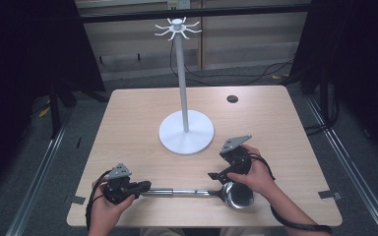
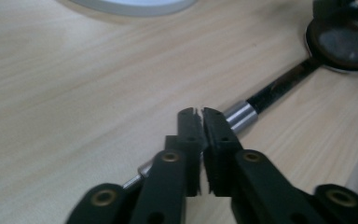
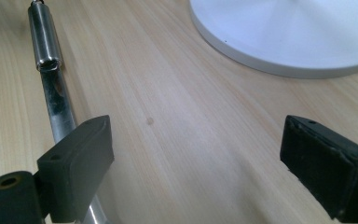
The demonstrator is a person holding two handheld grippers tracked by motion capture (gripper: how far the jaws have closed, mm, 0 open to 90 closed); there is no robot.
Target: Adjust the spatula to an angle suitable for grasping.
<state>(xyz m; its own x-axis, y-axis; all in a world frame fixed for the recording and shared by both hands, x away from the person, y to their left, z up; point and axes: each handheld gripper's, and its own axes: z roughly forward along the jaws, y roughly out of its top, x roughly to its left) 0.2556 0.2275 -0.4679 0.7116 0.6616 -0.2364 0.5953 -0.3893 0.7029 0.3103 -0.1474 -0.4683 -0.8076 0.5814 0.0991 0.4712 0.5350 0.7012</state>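
A metal ladle lies along the table's front edge, with its bowl to the right and its handle pointing left. My left gripper sits at the handle's end. In the left gripper view this gripper is shut, its jaws pressed together above the handle, which passes beneath them. My right gripper hovers just above the bowl. In the right gripper view it is open wide over bare wood, and its left jaw overlaps the handle.
A white stand with a round base and a tall pole topped by hooks rises at the table's centre. Its base lies just beyond the right gripper. A small black disc sits at the back right.
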